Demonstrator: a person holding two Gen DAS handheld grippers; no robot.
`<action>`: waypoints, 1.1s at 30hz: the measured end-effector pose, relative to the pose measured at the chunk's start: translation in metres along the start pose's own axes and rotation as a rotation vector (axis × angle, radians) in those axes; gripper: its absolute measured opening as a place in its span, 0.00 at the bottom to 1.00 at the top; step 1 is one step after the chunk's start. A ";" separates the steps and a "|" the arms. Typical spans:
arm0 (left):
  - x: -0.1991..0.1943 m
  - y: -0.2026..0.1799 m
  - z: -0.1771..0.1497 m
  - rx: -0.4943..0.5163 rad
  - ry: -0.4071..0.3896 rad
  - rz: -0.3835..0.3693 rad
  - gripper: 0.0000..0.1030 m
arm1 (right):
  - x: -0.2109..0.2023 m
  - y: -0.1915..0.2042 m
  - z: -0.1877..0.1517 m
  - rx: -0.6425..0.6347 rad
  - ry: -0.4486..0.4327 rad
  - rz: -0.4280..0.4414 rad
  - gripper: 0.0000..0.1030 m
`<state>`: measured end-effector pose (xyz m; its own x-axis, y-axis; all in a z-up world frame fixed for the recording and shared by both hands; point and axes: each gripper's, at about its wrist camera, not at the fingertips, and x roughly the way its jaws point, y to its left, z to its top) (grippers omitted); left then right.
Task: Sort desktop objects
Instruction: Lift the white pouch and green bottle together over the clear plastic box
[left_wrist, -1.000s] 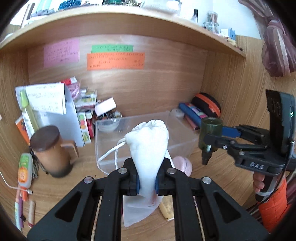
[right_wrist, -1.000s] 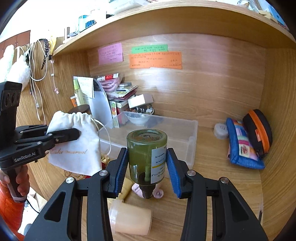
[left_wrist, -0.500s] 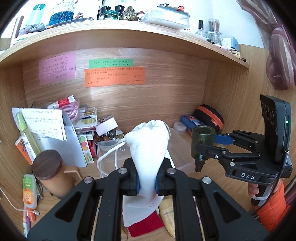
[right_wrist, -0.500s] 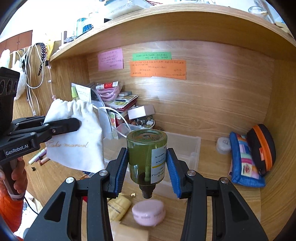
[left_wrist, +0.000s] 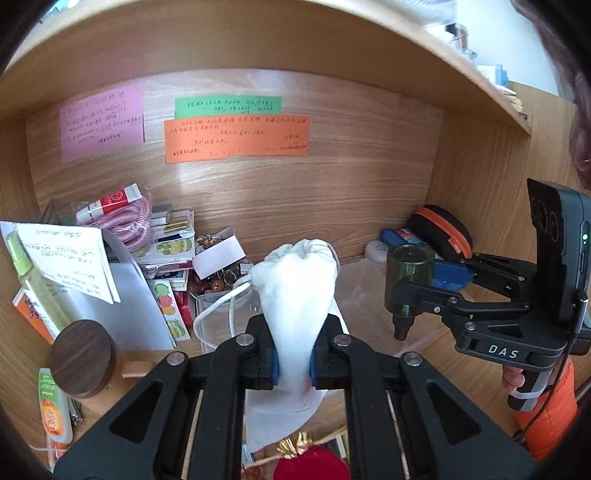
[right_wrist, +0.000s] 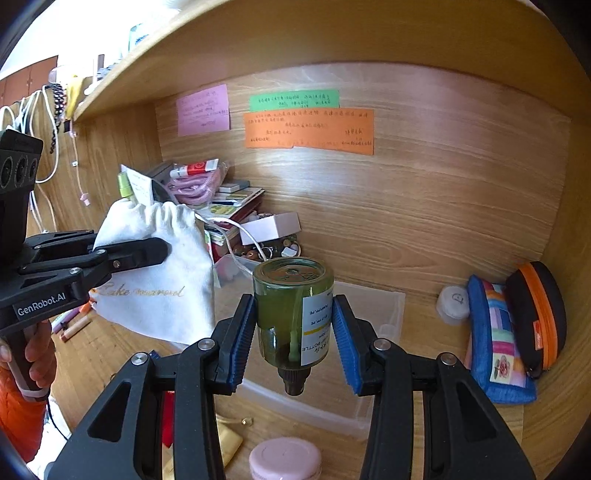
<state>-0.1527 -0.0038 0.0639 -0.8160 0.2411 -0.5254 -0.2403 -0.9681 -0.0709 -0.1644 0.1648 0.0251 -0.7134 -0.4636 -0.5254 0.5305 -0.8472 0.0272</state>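
My left gripper (left_wrist: 292, 363) is shut on a white drawstring pouch (left_wrist: 295, 295), held up in the air with its gathered mouth on top; the same pouch (right_wrist: 159, 280) shows at the left in the right wrist view. My right gripper (right_wrist: 293, 332) is shut on a green glass bottle (right_wrist: 291, 314), turned upside down with its nozzle pointing down. That bottle (left_wrist: 406, 284) hangs at the right in the left wrist view. Both are above a clear plastic bin (right_wrist: 373, 306) on the wooden desk.
Books, a pink cord and a white box (right_wrist: 273, 227) pile up at the back left. A wooden-lidded cup (left_wrist: 83, 356) and a spray bottle (left_wrist: 33, 277) stand left. A blue pouch (right_wrist: 495, 332) and a black-orange case (right_wrist: 535, 314) lie right. A pink round case (right_wrist: 284, 458) sits in front.
Both grippers have moved forward toward the back wall, keeping their holds on the pouch and the bottle. The bin and the back pile now look nearer and lower in view.
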 end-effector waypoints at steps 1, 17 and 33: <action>0.005 0.002 0.001 -0.001 0.005 0.002 0.10 | 0.002 -0.001 0.001 0.001 0.003 -0.002 0.37; 0.086 0.026 -0.004 -0.002 0.150 0.027 0.10 | 0.069 -0.019 0.006 -0.024 0.126 -0.035 0.37; 0.129 0.030 -0.023 0.029 0.303 0.027 0.10 | 0.121 -0.024 -0.005 -0.081 0.298 -0.038 0.37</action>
<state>-0.2531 -0.0032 -0.0258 -0.6292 0.1795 -0.7562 -0.2388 -0.9706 -0.0317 -0.2609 0.1310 -0.0436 -0.5745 -0.3253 -0.7511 0.5494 -0.8335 -0.0592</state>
